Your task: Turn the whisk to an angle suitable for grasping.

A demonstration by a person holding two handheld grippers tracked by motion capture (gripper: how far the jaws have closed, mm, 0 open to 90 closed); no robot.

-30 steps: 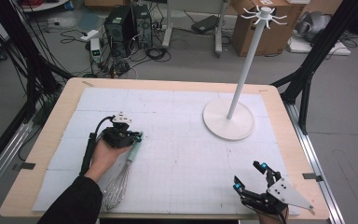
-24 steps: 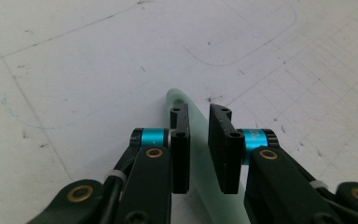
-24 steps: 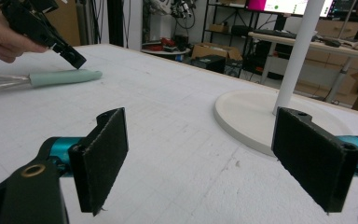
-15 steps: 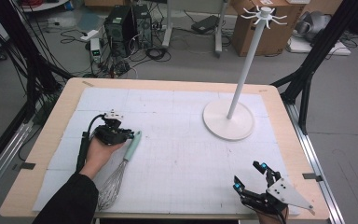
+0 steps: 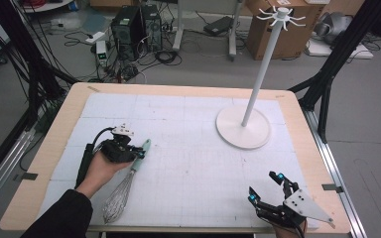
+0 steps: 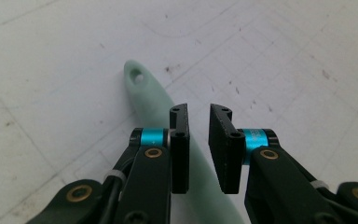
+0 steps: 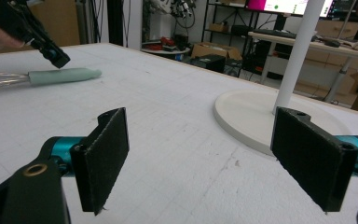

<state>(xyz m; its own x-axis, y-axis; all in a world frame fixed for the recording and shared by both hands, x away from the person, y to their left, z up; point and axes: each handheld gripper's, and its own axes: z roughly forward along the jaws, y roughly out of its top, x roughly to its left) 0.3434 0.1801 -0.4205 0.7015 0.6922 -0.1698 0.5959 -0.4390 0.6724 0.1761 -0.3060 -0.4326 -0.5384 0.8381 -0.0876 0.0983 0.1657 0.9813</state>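
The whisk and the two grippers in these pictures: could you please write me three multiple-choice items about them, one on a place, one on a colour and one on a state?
1. Where does the whisk lie?
A. On the mat by the left gripper
B. On the stand's base
C. Hung on the stand's hooks

2. What colour is the whisk's handle?
A. Red
B. Pale green
C. Black

3. How do the right gripper's jaws stand?
A. Shut on the whisk
B. Shut on nothing
C. Wide open, holding nothing

Answers: 1 A, since the high view shows it flat on the white mat beside the left gripper, far from the stand. 2 B, as the left gripper view shows a mint handle between its jaws. 3 C, because the right gripper view shows bare mat between its spread pads.
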